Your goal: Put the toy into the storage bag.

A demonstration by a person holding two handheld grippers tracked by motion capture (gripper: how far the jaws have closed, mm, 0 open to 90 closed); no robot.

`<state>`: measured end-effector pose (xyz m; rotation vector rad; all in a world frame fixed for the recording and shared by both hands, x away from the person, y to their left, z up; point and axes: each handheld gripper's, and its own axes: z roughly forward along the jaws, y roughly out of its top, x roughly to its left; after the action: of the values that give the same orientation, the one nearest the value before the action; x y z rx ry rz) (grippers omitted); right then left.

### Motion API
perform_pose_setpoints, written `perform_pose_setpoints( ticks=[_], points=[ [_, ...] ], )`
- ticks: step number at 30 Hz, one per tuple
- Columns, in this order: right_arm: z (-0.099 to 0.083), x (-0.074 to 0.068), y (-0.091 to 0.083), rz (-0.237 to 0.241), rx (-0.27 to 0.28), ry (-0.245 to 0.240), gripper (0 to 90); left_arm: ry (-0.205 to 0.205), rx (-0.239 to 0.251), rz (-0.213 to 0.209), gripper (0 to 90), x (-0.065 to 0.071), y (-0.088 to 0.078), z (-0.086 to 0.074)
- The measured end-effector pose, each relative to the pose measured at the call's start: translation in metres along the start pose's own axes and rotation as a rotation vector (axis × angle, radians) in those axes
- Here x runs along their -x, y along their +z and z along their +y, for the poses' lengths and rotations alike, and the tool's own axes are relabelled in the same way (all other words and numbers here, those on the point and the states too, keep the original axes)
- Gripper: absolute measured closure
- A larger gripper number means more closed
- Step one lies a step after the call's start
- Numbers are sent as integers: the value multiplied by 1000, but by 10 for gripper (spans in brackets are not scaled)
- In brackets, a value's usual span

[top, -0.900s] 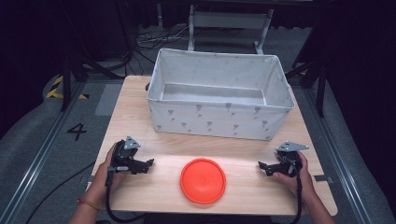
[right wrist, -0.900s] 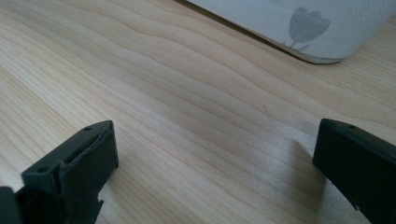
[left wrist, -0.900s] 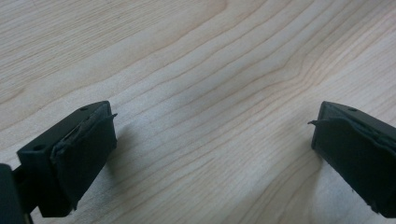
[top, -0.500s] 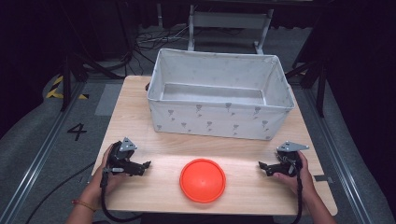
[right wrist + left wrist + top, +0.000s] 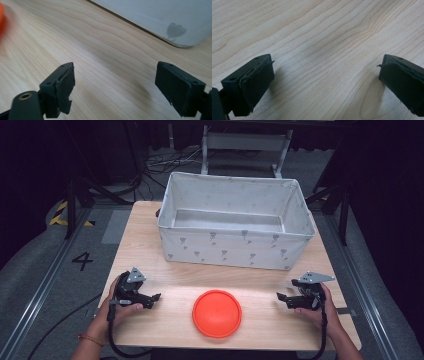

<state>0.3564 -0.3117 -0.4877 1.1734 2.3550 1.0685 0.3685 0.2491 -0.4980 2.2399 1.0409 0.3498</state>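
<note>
Since a moment ago, my left gripper has slid a little toward the table's near-left edge; my right gripper has kept its place. Both have their jaws spread wide over bare wood, gripping nothing. Between them, well apart from each, the orange disc lies flat near the front edge. Behind it the white fabric bin spans the far half of the table, leaving an open strip of wood.
</note>
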Motion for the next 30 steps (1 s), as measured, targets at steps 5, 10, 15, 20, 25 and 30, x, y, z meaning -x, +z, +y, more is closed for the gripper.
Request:
perform_pose_setpoints(
  ticks=[5,10,15,20,25,30],
  points=[
    [7,-10,-1,29,11,-20,195,-1,1,1,3,0,0,0],
    [13,-25,-1,51,11,-58,197,0,0,1,3,0,0,0],
    [21,-39,-2,86,25,-89,196,0,0,0,3,0,0,0],
    [33,-57,1,126,41,-125,194,-1,1,1,3,0,0,0],
    [49,-85,10,196,42,-174,191,1,1,3,3,0,0,0],
    [60,-111,29,253,20,-227,191,1,1,3,3,0,0,0]
  ],
)
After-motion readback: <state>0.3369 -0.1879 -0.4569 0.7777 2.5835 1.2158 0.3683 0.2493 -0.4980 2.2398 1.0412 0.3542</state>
